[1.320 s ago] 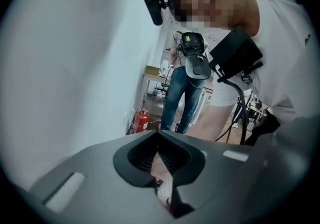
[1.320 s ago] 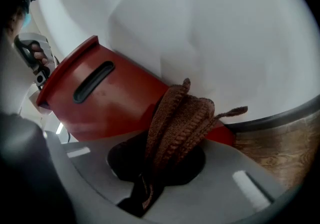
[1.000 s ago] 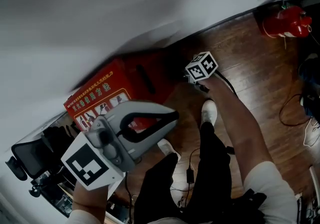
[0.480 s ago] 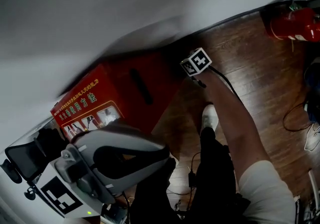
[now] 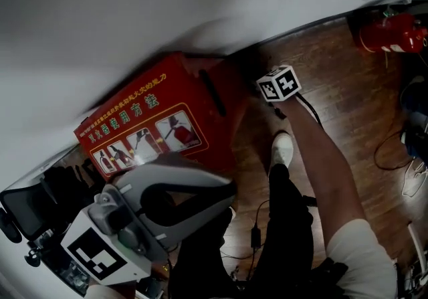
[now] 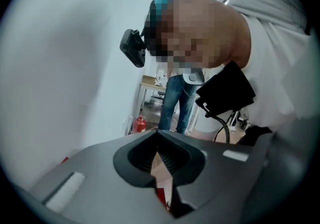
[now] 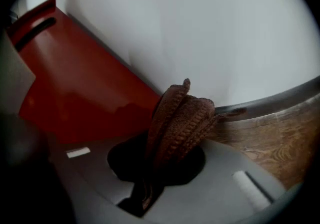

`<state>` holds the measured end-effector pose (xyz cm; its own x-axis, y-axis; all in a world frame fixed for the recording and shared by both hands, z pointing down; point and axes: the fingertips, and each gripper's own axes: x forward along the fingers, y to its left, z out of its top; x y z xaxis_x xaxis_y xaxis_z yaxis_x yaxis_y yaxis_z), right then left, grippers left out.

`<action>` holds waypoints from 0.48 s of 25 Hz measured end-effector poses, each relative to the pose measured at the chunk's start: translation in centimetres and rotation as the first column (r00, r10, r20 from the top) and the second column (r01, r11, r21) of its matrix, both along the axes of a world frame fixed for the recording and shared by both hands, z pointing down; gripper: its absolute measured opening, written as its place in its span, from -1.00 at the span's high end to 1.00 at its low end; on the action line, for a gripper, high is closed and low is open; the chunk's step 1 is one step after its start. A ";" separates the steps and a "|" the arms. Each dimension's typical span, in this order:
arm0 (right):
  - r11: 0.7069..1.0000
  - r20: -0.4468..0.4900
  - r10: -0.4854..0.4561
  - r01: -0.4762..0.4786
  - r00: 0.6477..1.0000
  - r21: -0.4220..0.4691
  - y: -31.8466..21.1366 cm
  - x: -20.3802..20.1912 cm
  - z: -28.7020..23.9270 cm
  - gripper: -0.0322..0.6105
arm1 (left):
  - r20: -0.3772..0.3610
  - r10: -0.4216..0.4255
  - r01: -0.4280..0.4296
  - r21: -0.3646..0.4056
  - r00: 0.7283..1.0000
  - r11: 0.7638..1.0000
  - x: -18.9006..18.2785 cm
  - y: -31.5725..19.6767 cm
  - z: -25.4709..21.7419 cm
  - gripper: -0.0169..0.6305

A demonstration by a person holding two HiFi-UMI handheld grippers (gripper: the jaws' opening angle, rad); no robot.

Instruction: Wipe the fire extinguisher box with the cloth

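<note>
Leaning against the white wall (image 5: 134,17), the red fire extinguisher box (image 5: 154,124) stands on the wooden floor (image 5: 341,90). Its printed face, with yellow characters and small pictures, is turned up toward the head camera. A dark slot handle (image 5: 212,91) shows on its plain red side.

Right hand-held gripper (image 5: 277,87): marker cube uppermost, just beside the box's plain side, low to the floor. In the right gripper view its jaws are clenched on a brown ribbed cloth (image 7: 177,123), which bunches up out of the jaw opening in folds. The red side of the box fills the left of that view, with wall above and the floor and a grey skirting strip (image 7: 280,97) to the right. Whether the cloth touches the box cannot be told.

Left hand-held gripper (image 5: 214,194): held high and close to the head camera, well apart from the box. In the left gripper view its jaws are drawn together to a thin slit, nothing between them.

Other: a red fire extinguisher (image 5: 391,31) stands by the wall at the far right. The person's white shoe (image 5: 281,149) is planted near the box, and cables (image 5: 391,150) lie on the floor. A second person in jeans (image 6: 180,102) stands farther back.
</note>
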<state>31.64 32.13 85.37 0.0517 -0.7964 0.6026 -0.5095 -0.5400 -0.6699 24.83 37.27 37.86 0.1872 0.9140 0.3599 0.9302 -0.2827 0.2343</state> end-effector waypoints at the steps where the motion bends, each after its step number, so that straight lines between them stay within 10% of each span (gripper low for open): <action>1: 1.000 -0.014 0.029 -0.029 0.999 0.004 0.7 -0.2 -1.7 0.76 | -0.006 -0.002 0.002 -0.010 1.000 1.000 -0.4 -0.3 -0.6 0.95; 8: 0.970 -0.128 0.241 -0.237 0.962 0.048 5.2 -4.0 -15.7 0.76 | -0.004 0.024 -0.024 -0.103 1.000 0.994 -5.4 -2.4 -5.3 0.95; 12: 0.897 -0.136 0.437 -0.420 0.889 0.141 5.8 -7.8 -24.4 0.76 | -0.035 0.039 -0.043 -0.118 0.999 0.992 -9.9 -4.6 -8.3 0.95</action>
<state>23.80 37.90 60.99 0.4905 -0.7326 0.4719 -0.3492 -0.6614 -0.6639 14.97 32.66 29.59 0.1587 0.9571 0.2423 0.9481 -0.2162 0.2330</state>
